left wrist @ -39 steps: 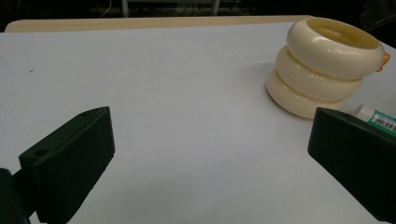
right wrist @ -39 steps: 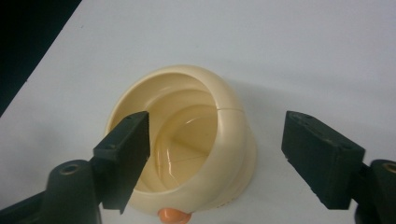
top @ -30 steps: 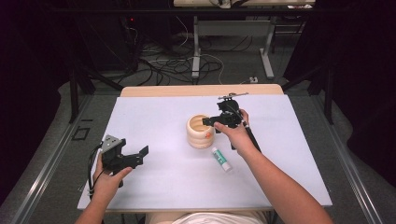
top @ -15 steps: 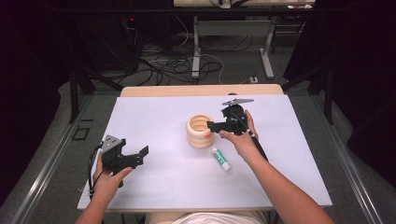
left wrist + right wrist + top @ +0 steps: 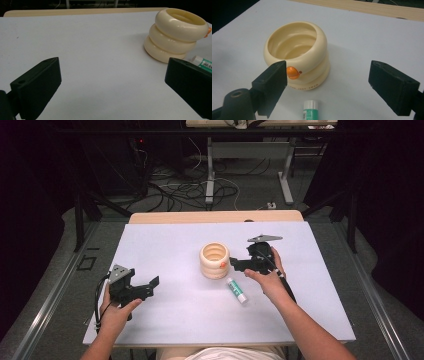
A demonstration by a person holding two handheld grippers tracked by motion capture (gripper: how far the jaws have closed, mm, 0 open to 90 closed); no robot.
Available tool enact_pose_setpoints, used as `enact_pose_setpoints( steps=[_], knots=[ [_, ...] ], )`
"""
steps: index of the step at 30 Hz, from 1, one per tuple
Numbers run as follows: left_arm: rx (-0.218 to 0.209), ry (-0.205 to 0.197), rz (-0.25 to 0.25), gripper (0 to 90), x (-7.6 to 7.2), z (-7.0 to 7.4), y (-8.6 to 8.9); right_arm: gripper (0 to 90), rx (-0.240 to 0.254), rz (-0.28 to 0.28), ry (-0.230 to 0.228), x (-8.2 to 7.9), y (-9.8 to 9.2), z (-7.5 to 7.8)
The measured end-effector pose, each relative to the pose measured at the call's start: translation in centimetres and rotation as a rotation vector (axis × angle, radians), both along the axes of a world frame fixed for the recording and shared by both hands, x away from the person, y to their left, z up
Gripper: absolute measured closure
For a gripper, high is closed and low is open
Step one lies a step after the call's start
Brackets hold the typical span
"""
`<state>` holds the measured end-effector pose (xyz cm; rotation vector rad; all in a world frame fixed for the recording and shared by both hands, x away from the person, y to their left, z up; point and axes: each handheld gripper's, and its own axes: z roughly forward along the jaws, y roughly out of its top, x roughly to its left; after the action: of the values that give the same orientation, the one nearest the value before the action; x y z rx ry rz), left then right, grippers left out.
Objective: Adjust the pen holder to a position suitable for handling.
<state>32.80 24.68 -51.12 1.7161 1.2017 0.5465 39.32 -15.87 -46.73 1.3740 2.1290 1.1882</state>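
A cream pot made of three stacked rings stands near the middle of the white table; it has a small orange knob on its side and looks empty inside. A white and green glue stick lies just in front of it, toward me. My right gripper is level just right of the pot, open, its jaws pointing at the pot with nothing between them. In the right gripper view the pot is close ahead. My left gripper rests open at the front left, far from the pot.
The white table top has bare room on the left and along the front. A wooden strip runs along its far edge. Beyond it the floor holds cables and table legs.
My right gripper has drawn back from the pot's rim to the right and a little toward me. The left gripper, the pot and the glue stick have stayed put.
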Motion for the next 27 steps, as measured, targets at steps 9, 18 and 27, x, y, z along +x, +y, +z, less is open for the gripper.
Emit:
enact_pose_setpoints(
  steps=[9, 18, 27],
  knots=[
    [-0.006, -0.003, -0.001, 0.5, -0.1, 0.1, 0.0, 14.8, -0.055, 0.021, -0.001, -0.7, 0.0, -1.0],
    [0.003, -0.006, -0.003, 0.5, -0.1, 0.1, 0.0, 15.4, -0.072, 0.057, 0.037, -1.0, 0.4, -2.3],
    [-0.004, -0.001, -0.005, 0.5, -0.1, 0.1, 0.0, 16.2, -0.090, 0.065, 0.059, -1.2, 0.4, -2.9]
  ],
)
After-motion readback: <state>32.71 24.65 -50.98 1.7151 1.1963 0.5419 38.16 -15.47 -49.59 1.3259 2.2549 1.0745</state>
